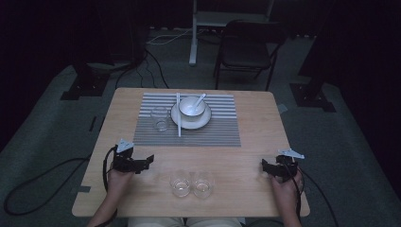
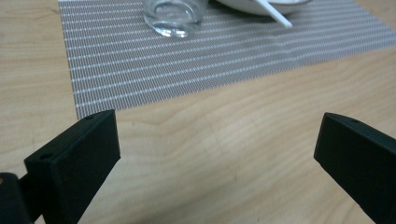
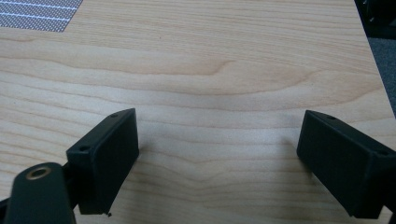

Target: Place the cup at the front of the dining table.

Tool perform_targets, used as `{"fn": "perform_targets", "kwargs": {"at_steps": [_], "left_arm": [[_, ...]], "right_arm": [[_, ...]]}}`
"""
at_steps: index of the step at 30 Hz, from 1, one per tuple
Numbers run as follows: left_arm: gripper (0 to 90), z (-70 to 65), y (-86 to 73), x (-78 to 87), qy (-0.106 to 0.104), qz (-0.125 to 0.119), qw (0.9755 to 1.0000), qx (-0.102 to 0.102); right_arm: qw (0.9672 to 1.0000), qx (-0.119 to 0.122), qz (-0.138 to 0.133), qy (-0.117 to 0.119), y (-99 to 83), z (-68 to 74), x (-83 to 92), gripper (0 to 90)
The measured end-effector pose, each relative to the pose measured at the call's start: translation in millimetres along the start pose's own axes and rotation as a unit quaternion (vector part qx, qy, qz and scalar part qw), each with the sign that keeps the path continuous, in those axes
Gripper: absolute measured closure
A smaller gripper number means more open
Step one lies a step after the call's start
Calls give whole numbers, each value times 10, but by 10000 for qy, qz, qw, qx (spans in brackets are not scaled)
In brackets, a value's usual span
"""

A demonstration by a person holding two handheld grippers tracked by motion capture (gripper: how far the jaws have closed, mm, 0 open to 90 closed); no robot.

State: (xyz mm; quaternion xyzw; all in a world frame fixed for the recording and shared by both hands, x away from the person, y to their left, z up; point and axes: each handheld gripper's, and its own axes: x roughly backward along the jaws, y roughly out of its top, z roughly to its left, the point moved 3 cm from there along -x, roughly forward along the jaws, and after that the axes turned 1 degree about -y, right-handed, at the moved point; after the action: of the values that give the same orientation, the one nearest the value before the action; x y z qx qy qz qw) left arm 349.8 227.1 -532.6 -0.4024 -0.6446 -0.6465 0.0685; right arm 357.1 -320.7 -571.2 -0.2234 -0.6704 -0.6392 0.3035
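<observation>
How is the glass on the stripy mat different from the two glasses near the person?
The glass on the mat stands alone on the striped placemat, beside the plate; the two near glasses stand on bare wood. The mat glass is far from both grippers; the near pair sits between the left gripper and right gripper. All are clear, upright and look empty.
</observation>
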Motion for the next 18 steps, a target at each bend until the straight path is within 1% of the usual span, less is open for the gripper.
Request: {"fn": "perform_targets", "kwargs": {"at_steps": [2, 3, 5, 7, 8, 9, 11, 14, 15, 18], "left_arm": [[4, 0, -33, 35, -30, 14, 10000, -28], [4, 4, -49, 55, -7, 0, 10000, -82], [4, 7, -80, 88, 7, 10, 10000, -93], [4, 19, -116, 129, 16, -3, 10000, -23], [4, 23, -130, 148, 42, 15, 10000, -24], [4, 23, -143, 168, 23, -34, 10000, -5], [4, 23, -169, 207, 3, -38, 10000, 27], [4, 24, -188, 254, -19, -66, 10000, 27], [4, 15, -211, 294, -42, -83, 10000, 18], [4, 2, -275, 344, -101, -42, 9999, 26]], "right_arm": [[10000, 2, -1, 0, 0, 0, 0, 121], [10000, 0, -1, 1, 0, 0, 0, 121], [10000, 2, -1, 0, 0, 0, 0, 121], [10000, 1, -1, 0, 0, 0, 0, 121], [10000, 2, -1, 0, 0, 0, 0, 121], [10000, -1, -2, 0, 0, 0, 0, 121], [10000, -1, -1, 0, 0, 1, 0, 121], [10000, 0, -1, 0, 0, 0, 0, 121], [10000, -2, -1, -1, 0, 1, 0, 121], [10000, -1, -2, -1, 0, 1, 0, 121]]}}
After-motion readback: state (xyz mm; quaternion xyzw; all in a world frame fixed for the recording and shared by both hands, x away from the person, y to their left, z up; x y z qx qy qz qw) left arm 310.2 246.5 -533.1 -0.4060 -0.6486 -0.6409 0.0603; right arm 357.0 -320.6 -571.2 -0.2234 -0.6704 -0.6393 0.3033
